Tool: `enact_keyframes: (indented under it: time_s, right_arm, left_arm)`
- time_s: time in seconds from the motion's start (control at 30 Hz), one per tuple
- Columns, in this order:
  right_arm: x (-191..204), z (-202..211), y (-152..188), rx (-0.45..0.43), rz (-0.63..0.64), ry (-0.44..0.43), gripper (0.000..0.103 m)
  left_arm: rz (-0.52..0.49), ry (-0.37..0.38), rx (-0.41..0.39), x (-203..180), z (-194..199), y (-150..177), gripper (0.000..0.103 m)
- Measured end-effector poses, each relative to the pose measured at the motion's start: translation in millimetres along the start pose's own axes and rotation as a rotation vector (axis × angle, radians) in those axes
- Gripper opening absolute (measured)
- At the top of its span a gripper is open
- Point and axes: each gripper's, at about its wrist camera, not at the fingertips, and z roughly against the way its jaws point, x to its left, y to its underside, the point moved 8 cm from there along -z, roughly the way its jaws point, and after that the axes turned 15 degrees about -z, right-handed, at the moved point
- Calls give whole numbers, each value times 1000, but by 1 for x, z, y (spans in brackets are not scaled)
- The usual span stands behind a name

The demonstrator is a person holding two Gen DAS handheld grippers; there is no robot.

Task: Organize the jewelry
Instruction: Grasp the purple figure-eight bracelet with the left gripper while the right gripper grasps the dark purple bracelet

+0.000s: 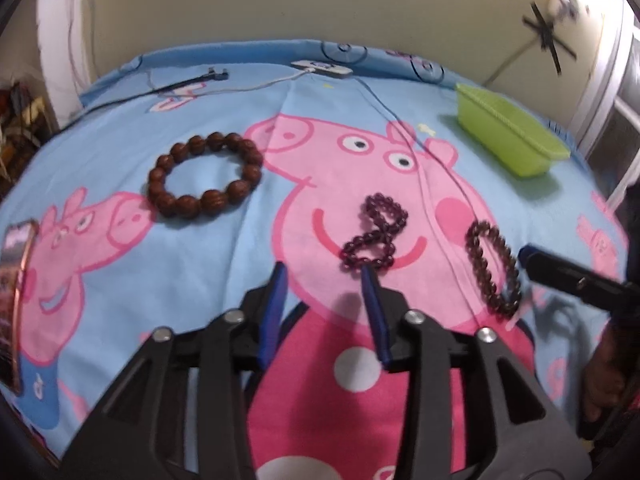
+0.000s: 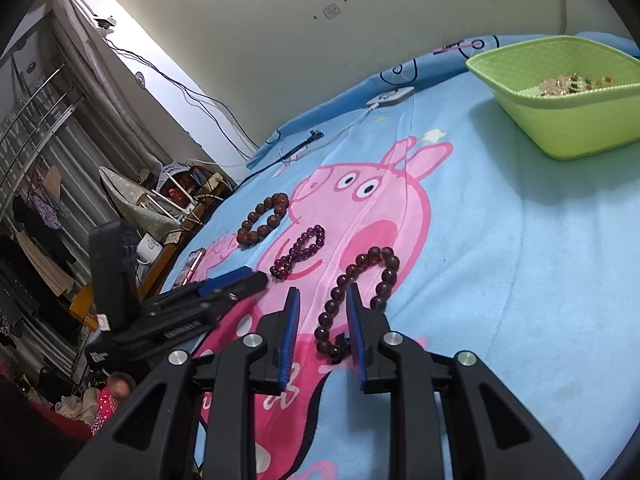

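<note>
A blue cartoon-pig bedsheet (image 1: 120, 128) covers the bed, a green bin (image 2: 560, 128) of trinkets at its far corner. Your right gripper (image 2: 323, 292) hangs over the dark beaded bracelet (image 2: 342, 280), jaws apart astride its near strand, one finger inside the loop, neither pad visibly pinching. Sink until both pads flank the beads, then close squarely so the strand cannot roll out. Your left gripper (image 1: 324, 278) is released and empty, one tip at the purple twisted bracelet (image 1: 380, 233); centre it over the crossing before closing.
</note>
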Motion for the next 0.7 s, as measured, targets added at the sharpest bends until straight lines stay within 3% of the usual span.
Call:
enact_keyframes:
  time_s: [0.1,0.23,0.4,0.57,0.67,0.7]
  right_arm:
    - [0,-5,0,18,4,16,5]
    - [-2,-9,0,30,3,37,5]
    - [-4,-23,-11,81,-49,28,5]
    - [15,-49,-35,101,59,103,5]
    - [24,-72,-44,126,170,181,5]
    - [26,-78,-45,138,189,187,5]
  left_arm:
    - [79,66,-12,10,2,3,40]
    - [88,98,-37,8,6,2,41]
    - [-32,89,-66,-14,12,-8,58]
    - [-185,25,-28,-34,1,-16,58]
    - [-177,27,44,-30,-16,-15,27]
    - [-164,26,37,-28,-15,-17,24]
